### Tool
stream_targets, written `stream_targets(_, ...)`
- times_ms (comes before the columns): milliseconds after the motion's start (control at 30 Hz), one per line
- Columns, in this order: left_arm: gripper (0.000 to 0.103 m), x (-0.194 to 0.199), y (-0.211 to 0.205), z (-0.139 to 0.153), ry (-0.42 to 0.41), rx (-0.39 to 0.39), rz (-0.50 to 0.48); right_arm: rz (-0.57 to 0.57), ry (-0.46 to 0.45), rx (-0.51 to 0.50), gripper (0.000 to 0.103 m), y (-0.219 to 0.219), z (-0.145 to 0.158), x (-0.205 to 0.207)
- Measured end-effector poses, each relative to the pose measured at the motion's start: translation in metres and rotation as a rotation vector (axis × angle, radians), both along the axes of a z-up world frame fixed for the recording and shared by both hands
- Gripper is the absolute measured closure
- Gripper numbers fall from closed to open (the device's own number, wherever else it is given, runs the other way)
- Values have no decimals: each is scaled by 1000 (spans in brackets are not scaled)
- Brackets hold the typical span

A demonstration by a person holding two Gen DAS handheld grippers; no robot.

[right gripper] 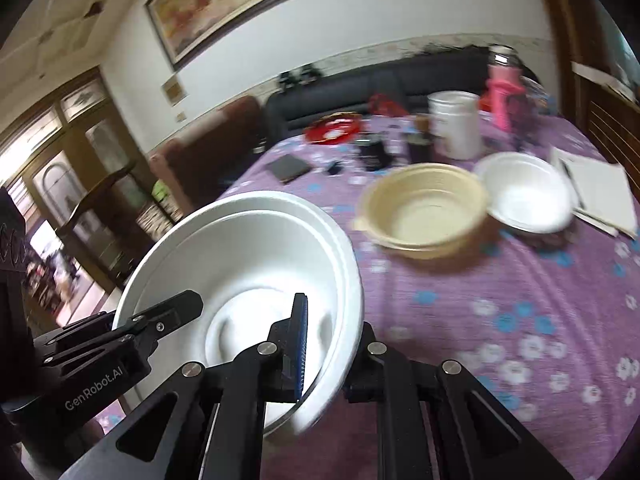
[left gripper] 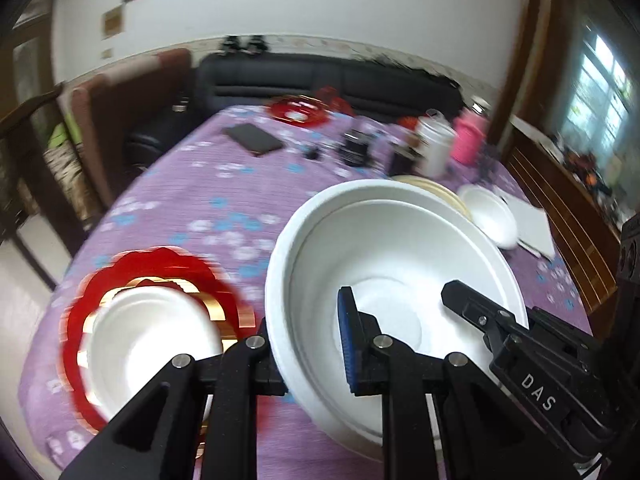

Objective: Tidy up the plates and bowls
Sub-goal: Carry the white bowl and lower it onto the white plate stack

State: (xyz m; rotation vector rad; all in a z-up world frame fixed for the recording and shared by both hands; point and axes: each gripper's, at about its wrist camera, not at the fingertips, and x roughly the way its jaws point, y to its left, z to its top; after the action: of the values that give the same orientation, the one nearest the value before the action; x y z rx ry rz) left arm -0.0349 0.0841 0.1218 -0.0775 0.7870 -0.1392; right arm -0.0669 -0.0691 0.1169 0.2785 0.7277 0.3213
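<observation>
Both your grippers grip one large white bowl (left gripper: 396,280) above the purple flowered tablecloth (left gripper: 192,200). Your left gripper (left gripper: 308,344) is clamped on the bowl's left rim, blue pad inside and the other finger outside the wall. Your right gripper (right gripper: 332,344) pinches the opposite rim the same way, and its black finger (left gripper: 472,304) reaches in from the right. Both point downward toward the table. Near left, a smaller white bowl (left gripper: 152,332) sits on a red scalloped plate (left gripper: 80,280). Farther right stand a cream bowl (right gripper: 424,208) and another white bowl (right gripper: 524,196), just beside each other.
</observation>
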Motion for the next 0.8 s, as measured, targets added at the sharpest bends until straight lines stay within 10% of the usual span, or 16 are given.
stream_targets(400, 85, -17, 122, -9, 11, -63, 215, 189, 19, -97, 88, 138, -5, 11)
stream_targets(800, 85, -11, 157, -51, 102, -60, 278, 214, 74, -180, 88, 179, -31, 21)
